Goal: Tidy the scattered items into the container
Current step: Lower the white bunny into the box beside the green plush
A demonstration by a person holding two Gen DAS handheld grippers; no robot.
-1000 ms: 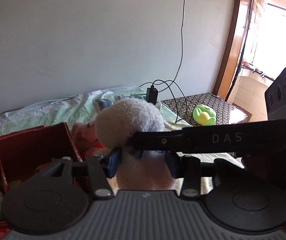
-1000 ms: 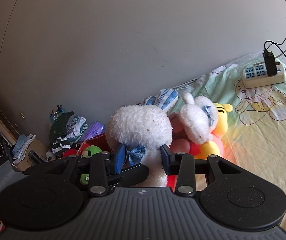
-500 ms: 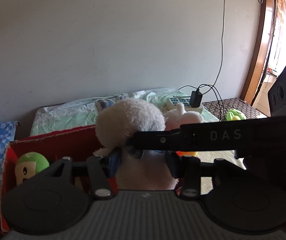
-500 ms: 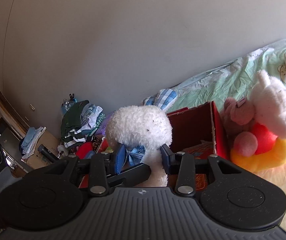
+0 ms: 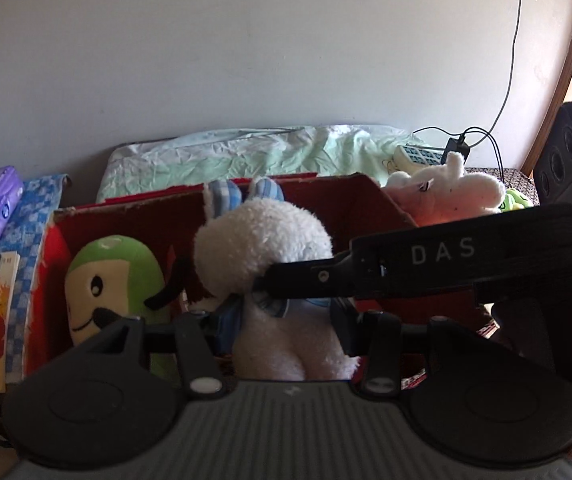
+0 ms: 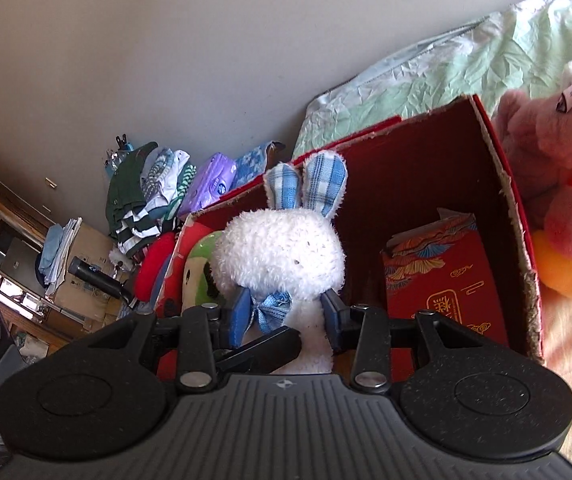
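Your right gripper's black finger (image 5: 426, 264) hides the fluffy white plush rabbit's (image 5: 263, 248) neck; its feet stay unseen.

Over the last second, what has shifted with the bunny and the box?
Both tools, left and right, carried the white plush bunny with blue checked ears from beside the other soft toys on the bed sideways to the open red cardboard box; it now hangs over the inside, next to the green plush toy. Both grips stayed shut; nothing was released.
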